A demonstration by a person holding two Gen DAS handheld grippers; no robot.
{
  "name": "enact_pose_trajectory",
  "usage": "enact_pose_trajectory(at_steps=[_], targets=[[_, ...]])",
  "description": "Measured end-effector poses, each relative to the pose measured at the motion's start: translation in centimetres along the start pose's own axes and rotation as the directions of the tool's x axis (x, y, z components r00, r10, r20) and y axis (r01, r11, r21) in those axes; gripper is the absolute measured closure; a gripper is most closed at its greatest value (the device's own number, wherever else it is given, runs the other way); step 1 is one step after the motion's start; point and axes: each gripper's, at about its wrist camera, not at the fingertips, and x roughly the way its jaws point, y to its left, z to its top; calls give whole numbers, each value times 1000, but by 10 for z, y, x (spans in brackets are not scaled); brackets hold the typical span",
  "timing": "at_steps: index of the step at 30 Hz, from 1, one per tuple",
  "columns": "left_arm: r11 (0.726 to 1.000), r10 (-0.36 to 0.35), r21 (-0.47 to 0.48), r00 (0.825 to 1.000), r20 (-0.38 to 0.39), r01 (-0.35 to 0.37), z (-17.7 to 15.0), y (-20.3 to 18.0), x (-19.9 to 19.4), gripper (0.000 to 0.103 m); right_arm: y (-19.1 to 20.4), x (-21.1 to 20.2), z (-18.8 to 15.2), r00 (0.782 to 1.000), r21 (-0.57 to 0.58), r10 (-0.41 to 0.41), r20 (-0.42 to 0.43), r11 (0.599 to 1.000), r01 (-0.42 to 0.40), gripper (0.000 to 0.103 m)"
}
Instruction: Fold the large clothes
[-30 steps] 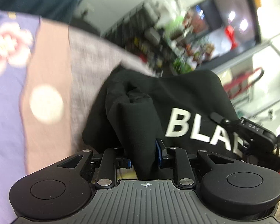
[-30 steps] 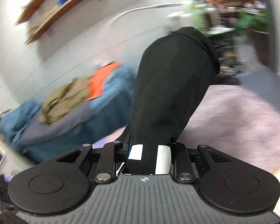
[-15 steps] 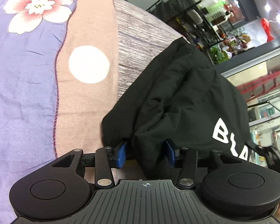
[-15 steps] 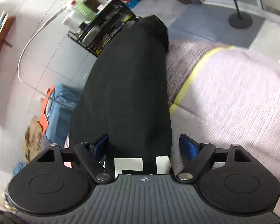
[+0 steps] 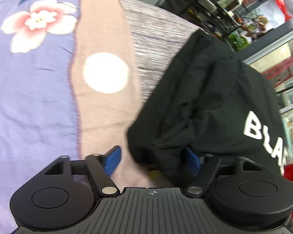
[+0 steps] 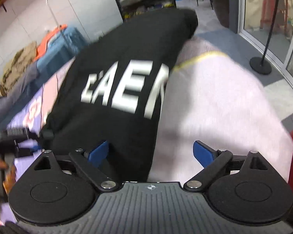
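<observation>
Claws (image 5: 153,160) (image 6: 150,153) now spread, garment (image 6: 127,81) released

Both tools, left tool (image 5: 153,160) and right tool (image 6: 150,154), now spread off the black garment (image 6: 127,81) (released).

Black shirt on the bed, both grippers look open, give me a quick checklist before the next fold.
1. Left gripper released: ok, jaws apart, though cloth drapes over one finger.
2. Right gripper released: ok, jaws wide, shirt edge lies between them unclamped.
3. Black shirt resting on the bedspread: ok.
4. Shirt lying flat: not ok, bunched folds near the left gripper.
5. White lettering facing up: ok.
6. Far edge fully on the bed: cannot tell.
</observation>
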Motion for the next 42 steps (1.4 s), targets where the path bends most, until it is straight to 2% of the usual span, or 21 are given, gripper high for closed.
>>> enact_pose_trajectory(at_steps=[3,5,8,9,11,13,15,17,19,21,23,24,28,31,34,37,42], targets=[[1000,-13,15,1000,-25,14,4,4,2,0,13,8,-23,998,-50,-14,-53,999,11,10],[997,2,83,999,-32,0,4,-1,1,0,17,7,-39,998,-74,-62,-30,996,59,10],[987,28,159,999,-38,-22,6,-7,-2,0,7,9,-46,998,38,-58,-37,998,59,10],[986,37,161,999,-31,-31,8,-8,-6,0,6,8,-47,997,33,-65,-35,997,66,10],[985,58,164,998,-2,-56,9,-10,-18,0,15,4,-50,993,-69,-112,-29,992,109,10],[976,89,196,996,28,-93,9,-15,-34,0,22,-1,-51,980,-124,-188,-63,976,179,15],[953,148,257,987,59,-158,5,-28,-52,0,29,-15,-51,975,-138,-216,-58,969,207,18],[921,185,333,980,77,-200,-1,-47,-69,0,42,-32,-49,969,-161,-245,-17,957,239,12],[884,182,426,981,64,-192,-11,-69,-84,0,57,-41,-46,962,-193,-273,6,944,269,7],[846,154,508,987,54,-160,-21,-91,-100,0,74,-46,-38,954,-215,-301,12,931,296,6],[805,152,572,987,61,-159,-28,-110,-112,0,93,-50,-29,951,-232,-308,21,924,305,4],[779,170,600,983,76,-181,-31,-119,-118,0,99,-52,-27,950,-240,-311,23,921,308,1],[682,243,676,958,150,-279,-39,-146,-134,0,135,-58,-6,939,-289,-343,29,896,336,1],[633,312,692,932,183,-348,-40,-156,-134,0,155,-58,6,930,-323,-366,35,877,357,1],[610,353,703,919,173,-366,-40,-158,-132,0,167,-59,16,931,-331,-363,34,875,353,1],[598,378,711,913,156,-369,-44,-159,-127,0,177,-60,17,934,-352,-354,46,869,347,1],[609,384,716,917,111,-341,-46,-160,-120,0,186,-58,20,936,-384,-349,47,859,340,1]])
